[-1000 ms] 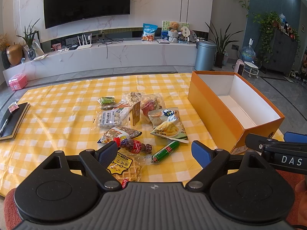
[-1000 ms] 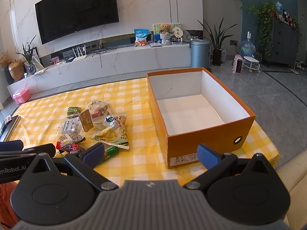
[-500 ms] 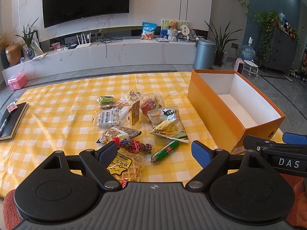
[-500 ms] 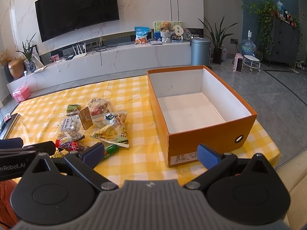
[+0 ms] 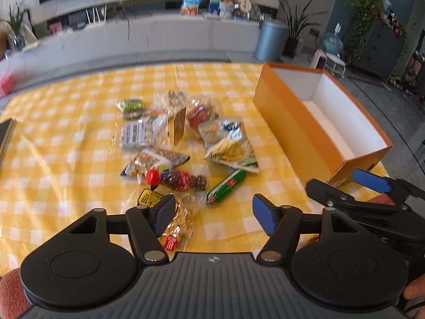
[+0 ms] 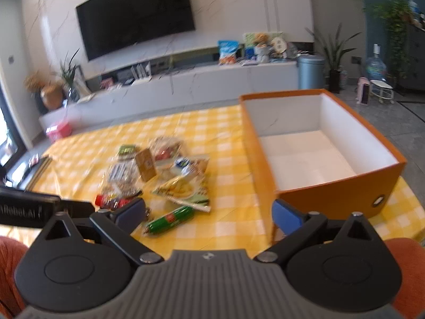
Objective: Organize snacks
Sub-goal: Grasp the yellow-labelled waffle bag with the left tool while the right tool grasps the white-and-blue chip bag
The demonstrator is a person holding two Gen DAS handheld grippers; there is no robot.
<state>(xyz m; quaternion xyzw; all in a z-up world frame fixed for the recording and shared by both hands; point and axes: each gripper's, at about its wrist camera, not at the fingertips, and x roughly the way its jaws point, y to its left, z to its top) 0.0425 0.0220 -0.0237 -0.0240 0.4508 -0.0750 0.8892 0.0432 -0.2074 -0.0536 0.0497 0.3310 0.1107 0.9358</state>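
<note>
Table [image 5: 66, 159]: covered by a yellow-and-white checked cloth; carries everything below.
Box [image 6: 332, 202]: orange outside, white inside, open top, nothing in it — stands on the right part of the table, well apart from the snack pile.
Snack pile [image 5: 170, 143]: loose cluster of packets left of the box, mid-table; edges blurred.
Chip bag [image 5: 231, 146]: largest packet, lies flat on the pile's right side, toward the box.
Waffle packet [image 5: 178, 220]: clear wrap, nearest the left gripper; partly behind its left finger.
Green sausage [image 5: 227, 186]: lies at a slant just below the chip bag, apart from the box.
Red candy packet [image 5: 176, 179]: just left of the sausage.
Left gripper [image 5: 212, 212]: jaws have just been closing, yet remain parted — nothing between the pads; hangs above the cloth near the waffle packet.
Right gripper [image 6: 207, 218]: jaws have just been narrowing slightly, released, nothing gripped; sausage seen through the gap, box corner by the right finger.
</note>
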